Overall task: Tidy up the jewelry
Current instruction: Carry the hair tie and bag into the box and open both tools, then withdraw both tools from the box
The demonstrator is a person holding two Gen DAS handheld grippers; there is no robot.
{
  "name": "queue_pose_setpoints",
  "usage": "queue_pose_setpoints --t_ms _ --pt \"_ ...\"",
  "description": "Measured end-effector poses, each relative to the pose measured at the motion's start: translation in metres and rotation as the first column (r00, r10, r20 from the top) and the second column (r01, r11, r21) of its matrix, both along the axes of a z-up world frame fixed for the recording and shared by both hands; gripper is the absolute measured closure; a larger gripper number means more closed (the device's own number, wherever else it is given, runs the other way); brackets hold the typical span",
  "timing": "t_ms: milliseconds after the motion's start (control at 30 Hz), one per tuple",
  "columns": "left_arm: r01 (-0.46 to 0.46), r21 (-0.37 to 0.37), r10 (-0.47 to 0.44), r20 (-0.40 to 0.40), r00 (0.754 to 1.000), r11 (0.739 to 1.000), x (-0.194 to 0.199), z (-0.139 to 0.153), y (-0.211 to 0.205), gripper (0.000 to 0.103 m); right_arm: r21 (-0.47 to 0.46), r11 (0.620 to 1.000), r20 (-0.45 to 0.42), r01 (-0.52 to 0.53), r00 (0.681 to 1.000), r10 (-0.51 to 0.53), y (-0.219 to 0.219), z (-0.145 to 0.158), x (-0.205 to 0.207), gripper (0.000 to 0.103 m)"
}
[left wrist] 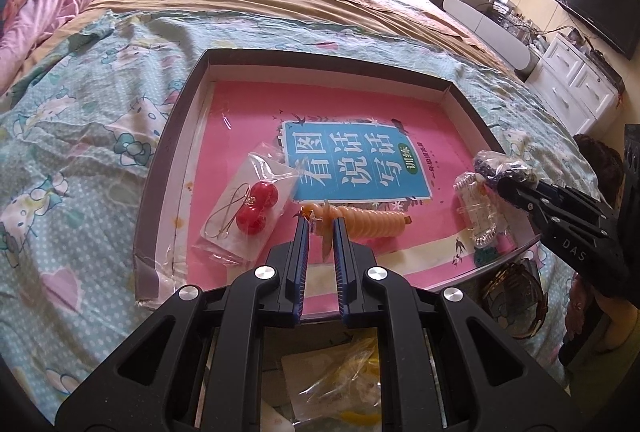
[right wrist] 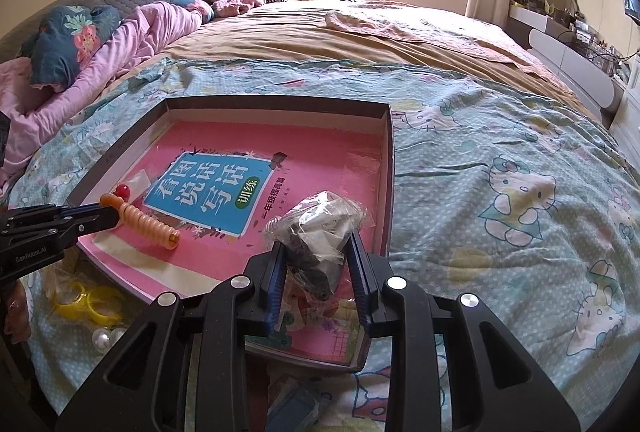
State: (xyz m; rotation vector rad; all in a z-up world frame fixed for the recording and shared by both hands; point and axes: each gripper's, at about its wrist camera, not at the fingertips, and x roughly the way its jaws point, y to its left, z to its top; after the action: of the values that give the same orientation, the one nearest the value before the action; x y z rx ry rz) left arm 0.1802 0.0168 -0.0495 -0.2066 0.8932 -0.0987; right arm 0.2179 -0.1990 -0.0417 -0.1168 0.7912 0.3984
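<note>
Bed carries tray, pink book inside. Cherry earrings bag lies left of left gripper, clenched on orange coil. Right gripper grasping dark bag over tray's right side.

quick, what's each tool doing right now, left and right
Left tool: closed on the orange spiral hair clip over the shallow box.
Right tool: closed on a clear bag of dark jewelry.
</note>
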Motion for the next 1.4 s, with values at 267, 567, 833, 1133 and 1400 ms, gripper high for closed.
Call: queue_pose_setpoints --t_ms 267,567,833,1133,1400 --pt "-0.002 -0.003 0.002 -0.002 1.000 1.000 0.000 -0.001 -0.001 0.097 0.027 1.000 -0.043 0.013 0.999 -0.012 -0.006 -0.002 -0.004 0.068" --pt "-0.008 -0.005 0.008 -0.003 1.000 1.000 -0.004 0.002 0.002 0.083 0.069 0.998 0.003 0.015 1.000 -0.016 -0.016 0.022 -0.025 0.040" --pt "-0.020 -0.018 0.021 0.025 0.999 1.000 -0.014 0.018 0.005 0.063 0.089 0.996 0.044 0.012 0.999 -0.016 -0.025 0.046 -0.044 0.032" --pt "-0.059 -0.023 0.060 0.070 0.996 0.998 -0.032 0.045 0.011 0.010 0.111 0.994 0.077 0.009 0.997 -0.018 -0.031 0.065 -0.058 0.028" --pt "-0.084 -0.030 0.087 0.114 0.990 0.996 -0.049 0.067 0.017 0.009 0.123 0.992 0.123 0.007 0.992 -0.022 -0.035 0.082 -0.073 0.021"
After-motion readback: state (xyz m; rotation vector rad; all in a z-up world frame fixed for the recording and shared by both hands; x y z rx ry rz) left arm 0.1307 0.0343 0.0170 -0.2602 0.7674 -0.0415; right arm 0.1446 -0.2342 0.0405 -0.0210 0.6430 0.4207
